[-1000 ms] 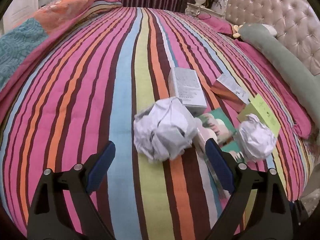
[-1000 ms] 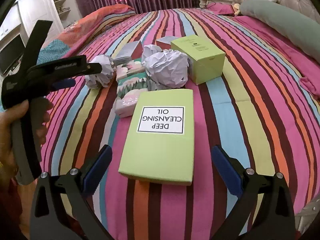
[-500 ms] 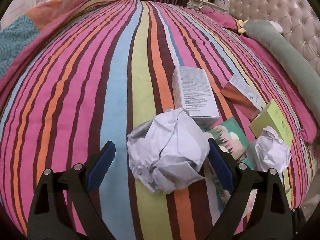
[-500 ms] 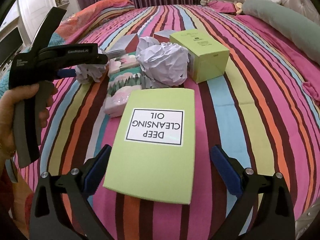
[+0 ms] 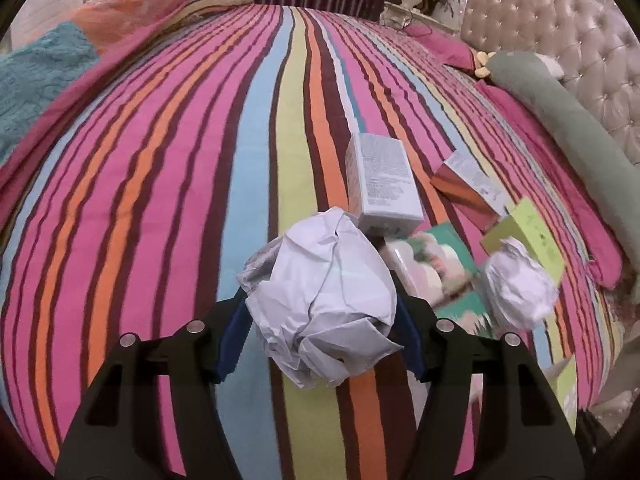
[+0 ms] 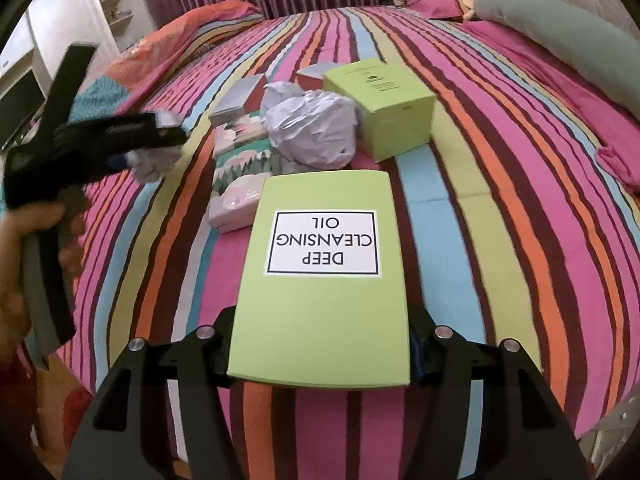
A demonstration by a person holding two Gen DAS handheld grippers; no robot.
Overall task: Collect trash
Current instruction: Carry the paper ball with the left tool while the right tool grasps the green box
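A large crumpled white paper ball (image 5: 320,300) sits between the blue pads of my left gripper (image 5: 320,338), whose jaws are closing and press on both its sides. The right wrist view shows that left gripper (image 6: 160,148) at the left edge, a hand around its handle. My right gripper (image 6: 322,348) is closing on the near end of a flat lime-green box (image 6: 324,280) labelled "DEEP CLEANSING OIL", with its pads against the box's two long sides. The box lies on the striped bedspread (image 6: 500,184).
A second paper ball (image 6: 312,132), a lime-green cube box (image 6: 380,104), a white carton (image 5: 380,176), a red-and-white carton (image 5: 468,184) and patterned packets (image 5: 436,264) cluster mid-bed. A green bolster (image 5: 576,136) and tufted headboard (image 5: 560,40) lie right. The bed's edge (image 6: 600,420) is near.
Both pairs of jaws went from wide open to closed in, the left onto the paper ball and the right onto the lime-green box. The left gripper also moved forward around the ball.
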